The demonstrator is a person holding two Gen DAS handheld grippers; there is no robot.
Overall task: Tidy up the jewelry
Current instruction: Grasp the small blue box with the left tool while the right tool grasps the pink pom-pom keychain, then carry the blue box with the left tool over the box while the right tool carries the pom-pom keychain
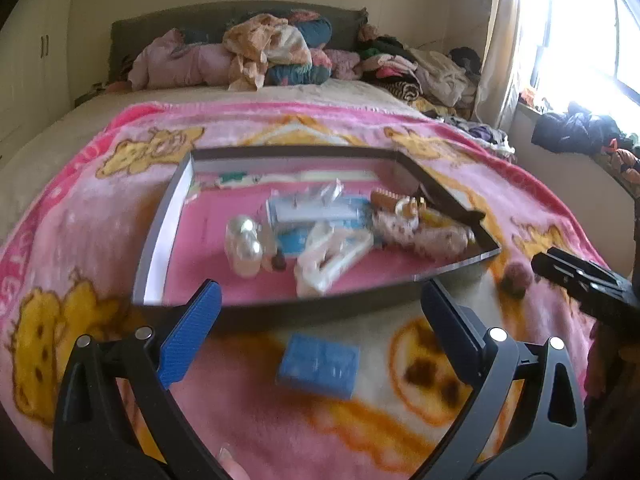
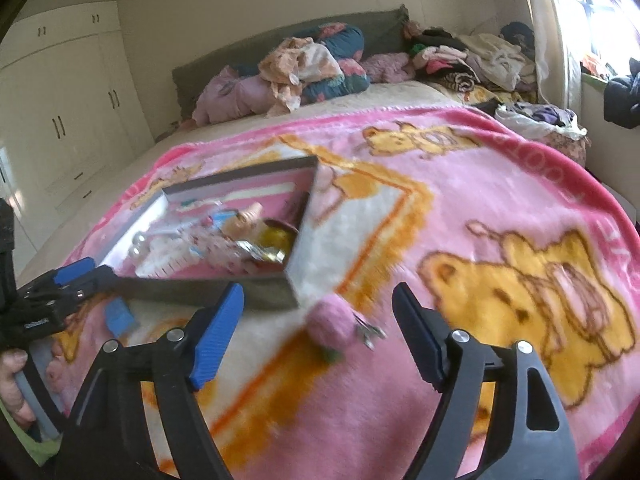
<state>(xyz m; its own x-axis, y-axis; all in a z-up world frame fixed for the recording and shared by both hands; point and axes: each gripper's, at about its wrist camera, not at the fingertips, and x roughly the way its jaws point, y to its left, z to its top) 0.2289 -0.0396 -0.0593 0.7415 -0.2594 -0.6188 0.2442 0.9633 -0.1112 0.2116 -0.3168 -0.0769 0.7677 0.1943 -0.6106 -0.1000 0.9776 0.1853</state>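
Blurred pink pom-pom clip (image 2: 331, 327) lies between open right tool (image 2: 320, 308) fingers.

Pink bear-print blanket (image 2: 460, 220) over bed, grey headboard (image 1: 224, 28), heaped clothes and bedding (image 1: 276, 52), cream wardrobe doors (image 2: 60, 120), curtained bright window (image 1: 568, 32).

Contents of the tray (image 1: 160, 236): blurred by motion in both views; pearl-like beads (image 1: 244, 246), packets and a gold item (image 2: 276, 240) are only roughly made out. Blue box (image 1: 318, 364): smeared, no detail read; in the right wrist view it (image 2: 119, 316) is partly hidden behind the left claw (image 2: 80, 280). Pink fuzzy piece (image 2: 332, 326): blurred, its metal clasp indistinct. Right claw (image 1: 580, 280): cut off at the left view's right edge.
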